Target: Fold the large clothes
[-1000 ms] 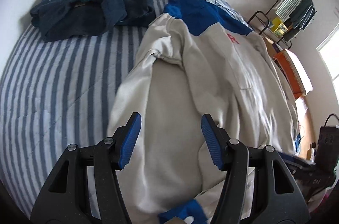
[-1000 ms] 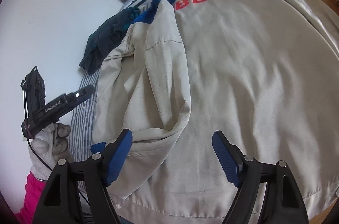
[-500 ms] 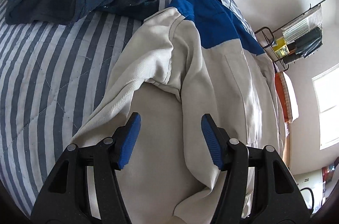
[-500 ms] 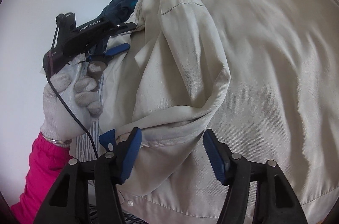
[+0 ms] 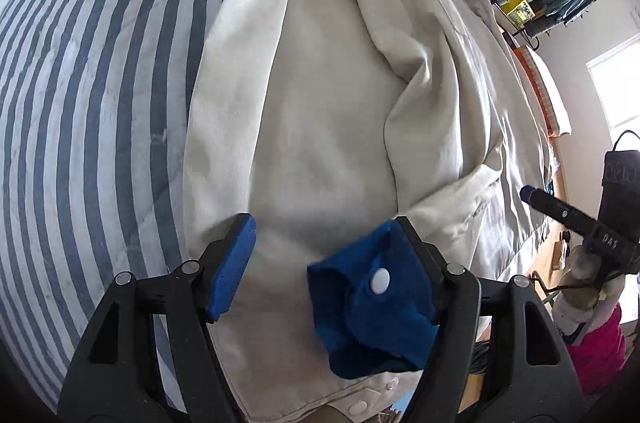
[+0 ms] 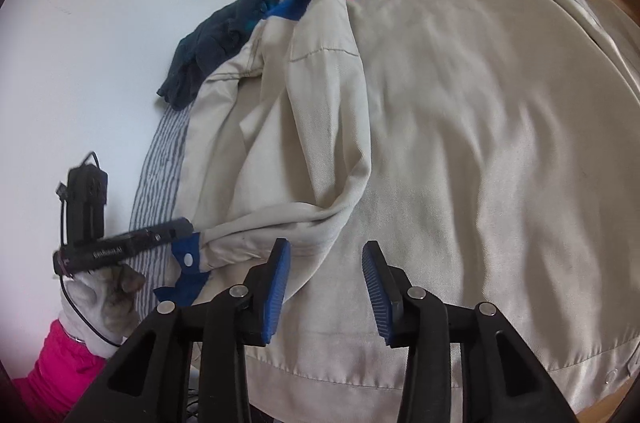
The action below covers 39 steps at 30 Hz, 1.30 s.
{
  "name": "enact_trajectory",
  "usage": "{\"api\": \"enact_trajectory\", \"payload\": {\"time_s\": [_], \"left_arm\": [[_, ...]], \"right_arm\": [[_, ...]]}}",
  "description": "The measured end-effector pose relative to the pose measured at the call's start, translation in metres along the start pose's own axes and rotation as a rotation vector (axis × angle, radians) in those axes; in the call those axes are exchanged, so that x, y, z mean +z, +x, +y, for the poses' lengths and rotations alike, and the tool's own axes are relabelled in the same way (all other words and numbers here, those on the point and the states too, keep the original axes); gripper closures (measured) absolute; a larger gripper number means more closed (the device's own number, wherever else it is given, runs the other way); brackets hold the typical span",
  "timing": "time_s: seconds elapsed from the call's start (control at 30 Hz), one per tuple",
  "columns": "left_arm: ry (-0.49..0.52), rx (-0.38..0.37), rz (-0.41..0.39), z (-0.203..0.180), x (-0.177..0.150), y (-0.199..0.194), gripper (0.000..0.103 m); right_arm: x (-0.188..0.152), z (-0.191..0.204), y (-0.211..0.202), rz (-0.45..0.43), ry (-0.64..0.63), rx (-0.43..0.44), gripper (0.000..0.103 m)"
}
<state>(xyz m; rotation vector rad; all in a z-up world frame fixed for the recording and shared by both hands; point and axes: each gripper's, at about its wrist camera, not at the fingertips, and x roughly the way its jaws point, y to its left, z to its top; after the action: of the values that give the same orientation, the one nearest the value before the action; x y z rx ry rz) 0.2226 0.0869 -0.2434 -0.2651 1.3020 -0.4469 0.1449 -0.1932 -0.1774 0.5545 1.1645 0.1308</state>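
left gripper [image 5: 320,263] fingers were opening over the jacket's blue cuff [image 5: 372,303], not clamped, right gripper [image 6: 326,287] fingers were closing above the hem, nothing pinched, beige jacket [image 6: 460,123] lay back-up on the striped bed [image 5: 80,103], dark clothes [image 6: 208,55] beyond

Beige jacket [image 6: 460,127], blue yoke, back-up on bed, sleeve folded inward.

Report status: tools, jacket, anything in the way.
Left tool opening, blue cuff between its fingers. Right tool closing over jacket, nothing gripped. Sleeve folded across. Dark garment beside the collar, clear.
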Motion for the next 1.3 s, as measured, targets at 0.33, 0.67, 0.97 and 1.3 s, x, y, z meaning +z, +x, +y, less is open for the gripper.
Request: {"api": "enact_trajectory", "payload": {"time_s": [0.33,0.67,0.97,1.3], "left_arm": [[0.103,-0.011,-0.083,-0.051,-0.029,-0.016,0.101],[0.349,-0.2,-0.12,-0.175,-0.088,-0.051,0.101],[0.169,-0.208,-0.181,-0.138,-0.128,-0.064,0.045],[-0.002,-0.181,-0.048,-0.1,-0.115,0.009,0.045]], "right_arm": [[-0.015,-0.002,-0.038,-0.041,-0.003,-0.014,0.059],[0.025,0.009,-0.078,-0.119,-0.111,-0.065,0.059],[0.083,0.051,-0.079,-0.122,-0.314,-0.122,0.053],[0.132,0.118,0.013,0.012,-0.524,-0.145,0.053]]}}
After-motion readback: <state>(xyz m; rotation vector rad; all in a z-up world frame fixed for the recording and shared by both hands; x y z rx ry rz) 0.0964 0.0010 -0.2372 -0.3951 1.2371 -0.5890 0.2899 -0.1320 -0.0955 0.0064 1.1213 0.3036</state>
